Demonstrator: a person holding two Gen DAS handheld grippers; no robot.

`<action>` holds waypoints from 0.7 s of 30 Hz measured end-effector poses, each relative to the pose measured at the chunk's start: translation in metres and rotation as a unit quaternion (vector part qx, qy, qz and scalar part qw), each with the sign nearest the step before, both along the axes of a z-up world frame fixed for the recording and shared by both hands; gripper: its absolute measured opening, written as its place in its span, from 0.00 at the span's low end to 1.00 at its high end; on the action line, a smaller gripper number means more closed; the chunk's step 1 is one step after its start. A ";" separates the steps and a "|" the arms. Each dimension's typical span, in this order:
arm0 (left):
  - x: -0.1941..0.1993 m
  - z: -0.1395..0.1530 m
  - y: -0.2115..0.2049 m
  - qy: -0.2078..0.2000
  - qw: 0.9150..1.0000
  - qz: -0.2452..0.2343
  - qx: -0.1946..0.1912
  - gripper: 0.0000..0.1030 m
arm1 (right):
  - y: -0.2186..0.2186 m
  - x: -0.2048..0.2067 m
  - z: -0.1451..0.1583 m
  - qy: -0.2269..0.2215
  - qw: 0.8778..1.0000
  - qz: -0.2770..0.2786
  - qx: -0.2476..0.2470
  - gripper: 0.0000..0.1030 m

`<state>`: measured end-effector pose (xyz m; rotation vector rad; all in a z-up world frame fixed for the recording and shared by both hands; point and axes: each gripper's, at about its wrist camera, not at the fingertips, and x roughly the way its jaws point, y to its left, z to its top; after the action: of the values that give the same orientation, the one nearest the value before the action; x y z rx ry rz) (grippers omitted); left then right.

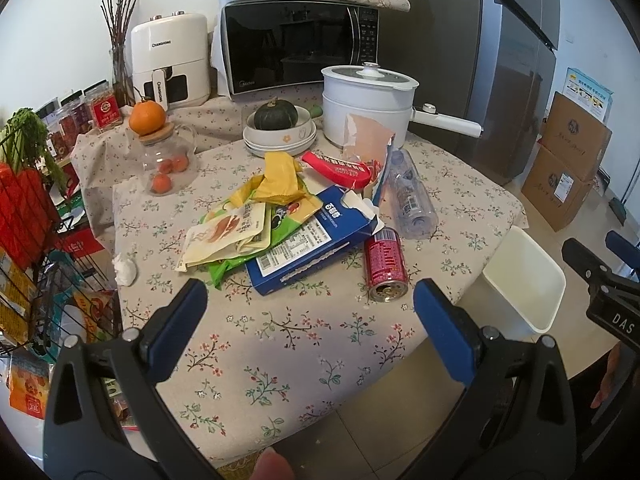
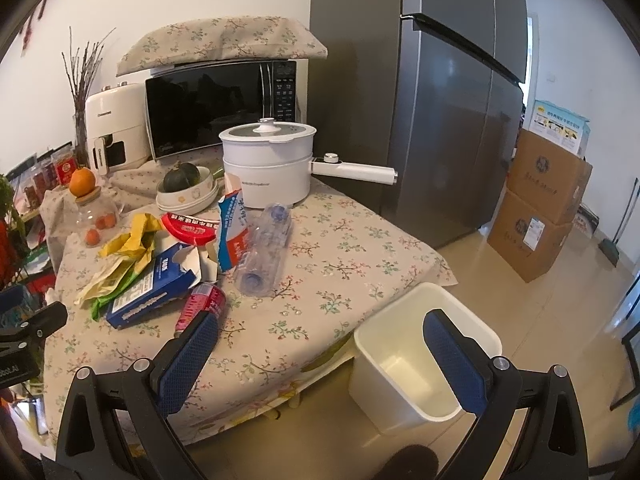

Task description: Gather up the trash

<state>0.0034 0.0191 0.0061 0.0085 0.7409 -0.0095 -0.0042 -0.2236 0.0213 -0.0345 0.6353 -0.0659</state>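
Both my tools — left tool (image 1: 310, 300) and right tool (image 2: 320, 344) — hang open, empty. The red can (image 1: 385, 264) lies on its side near the table (image 1: 280, 360) edge — a clumsy nudge could roll it off, missing the bin (image 2: 424, 360).

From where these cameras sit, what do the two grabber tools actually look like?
Both are alike. The left gripper and right gripper each have a black plastic frame with triangular cut-outs and silver screw heads, ending in two flat fingers with blue textured pads. In the left wrist view, white letters "DAS" show on the right gripper's side. No cables or sleeves are visible.
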 end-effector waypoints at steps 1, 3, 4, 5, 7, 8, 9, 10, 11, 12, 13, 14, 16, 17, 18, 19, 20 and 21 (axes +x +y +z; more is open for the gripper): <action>0.000 0.000 0.000 0.001 1.000 0.000 0.000 0.99 | 0.000 0.000 0.000 0.000 1.000 0.000 0.000 1.00; 0.000 0.000 0.000 0.000 1.000 0.000 -0.001 0.99 | 0.000 0.000 0.000 0.001 1.000 -0.001 0.000 1.00; 0.000 0.000 -0.001 0.000 1.000 0.000 -0.001 0.99 | 0.000 0.000 0.000 0.001 1.000 -0.001 0.000 1.00; 0.000 0.000 -0.001 0.000 1.000 -0.001 -0.001 0.99 | 0.000 0.000 0.000 0.002 1.000 -0.002 0.001 1.00; 0.000 0.000 -0.001 0.000 1.000 -0.002 -0.002 0.99 | -0.001 0.000 0.000 0.003 1.000 -0.003 0.002 1.00; 0.000 0.000 0.000 0.000 1.000 -0.002 -0.001 0.99 | -0.001 0.000 0.000 0.003 1.000 -0.003 0.002 1.00; 0.000 0.000 0.000 0.000 1.000 -0.003 -0.001 0.99 | -0.002 0.000 0.000 0.003 1.000 -0.003 0.002 1.00; 0.000 0.001 -0.001 -0.001 1.000 -0.004 -0.001 0.99 | -0.002 0.000 0.000 0.003 1.000 -0.003 0.002 1.00; 0.000 0.001 0.000 0.000 1.000 -0.005 -0.001 0.99 | -0.002 0.000 0.000 0.003 1.000 -0.003 0.001 1.00; 0.000 0.001 0.000 0.000 1.000 -0.005 -0.001 0.99 | -0.002 0.001 0.000 0.004 1.000 -0.003 0.001 1.00; 0.001 0.001 0.000 0.000 1.000 -0.006 -0.002 0.99 | -0.002 0.001 0.000 0.004 1.000 -0.003 0.002 1.00; 0.001 0.001 0.000 0.000 1.000 -0.006 -0.003 0.99 | -0.002 0.001 0.000 0.004 1.000 -0.004 0.002 1.00; 0.001 0.002 0.000 0.000 1.000 -0.007 -0.004 0.99 | -0.002 0.000 0.000 0.003 1.000 -0.004 0.002 1.00; 0.001 0.002 0.000 -0.001 1.000 -0.008 -0.005 0.99 | -0.002 0.000 0.000 0.003 1.000 -0.004 0.002 1.00; 0.001 0.002 0.000 -0.001 1.000 -0.009 -0.005 0.99 | -0.002 0.001 -0.001 0.003 1.000 -0.004 0.002 1.00; 0.000 0.003 0.000 -0.002 1.000 -0.010 -0.007 0.99 | -0.002 0.001 -0.001 0.004 1.000 -0.004 0.002 1.00; 0.000 0.003 0.001 -0.002 1.000 -0.011 -0.008 0.99 | -0.002 0.001 -0.001 0.004 1.000 -0.003 0.002 1.00; 0.000 0.003 0.001 -0.002 1.000 -0.011 -0.009 0.99 | -0.002 0.000 -0.001 0.004 1.000 -0.003 0.002 1.00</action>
<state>0.0031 0.0197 0.0090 -0.0008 0.7366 -0.0382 -0.0039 -0.2260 0.0206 -0.0286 0.6442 -0.0710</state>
